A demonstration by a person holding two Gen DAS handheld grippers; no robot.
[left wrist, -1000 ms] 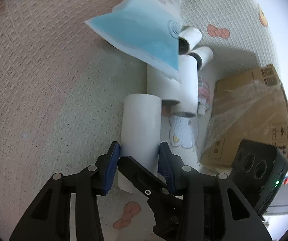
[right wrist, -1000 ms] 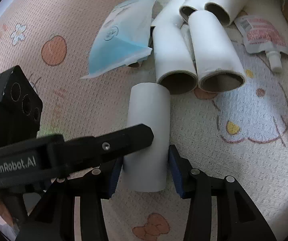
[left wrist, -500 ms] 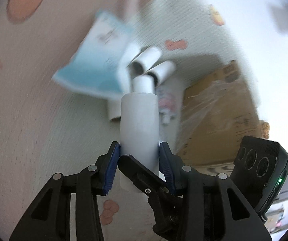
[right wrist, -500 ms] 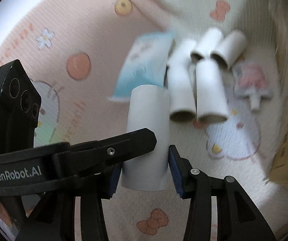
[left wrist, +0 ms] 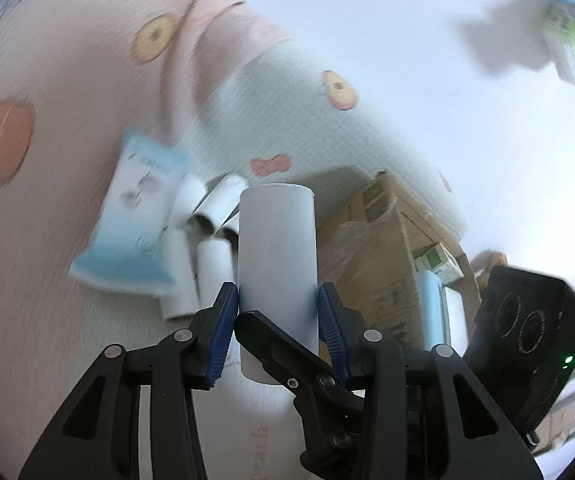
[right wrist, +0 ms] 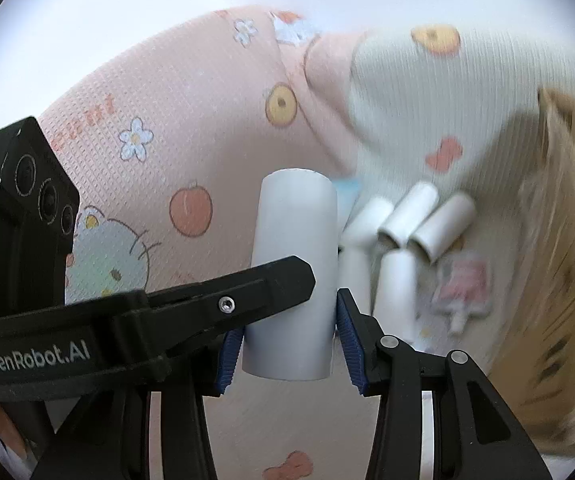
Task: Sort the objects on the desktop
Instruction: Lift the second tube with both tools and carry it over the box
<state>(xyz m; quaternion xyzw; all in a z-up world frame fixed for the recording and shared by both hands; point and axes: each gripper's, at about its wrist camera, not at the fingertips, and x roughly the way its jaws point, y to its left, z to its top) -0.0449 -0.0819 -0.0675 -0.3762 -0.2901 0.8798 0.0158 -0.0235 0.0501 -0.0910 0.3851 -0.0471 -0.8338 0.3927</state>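
Observation:
A white paper tube [left wrist: 275, 248] hangs upright above the cartoon-print mat [left wrist: 67, 80]. My left gripper [left wrist: 277, 304] is shut on the tube's lower part, blue pads pressing both sides. My right gripper [right wrist: 289, 336] is shut on the same white tube [right wrist: 295, 240] from the other side. Each view shows the other gripper's black finger crossing in front of the tube. Down on the mat lie several more white tubes [right wrist: 407, 220], a light blue pouch [left wrist: 139, 224] and a pink spouted pouch [right wrist: 463, 284].
A brown cardboard box [left wrist: 383, 252] wrapped in clear film stands right of the tubes, with small packets [left wrist: 439, 264] inside; it also fills the right edge [right wrist: 559, 240]. A green-and-white pack [left wrist: 567, 40] lies far off on the white surface.
Both grippers have risen together with the white tube, lifting it off the mat. The tubes, pouches and box below now look smaller and farther away.

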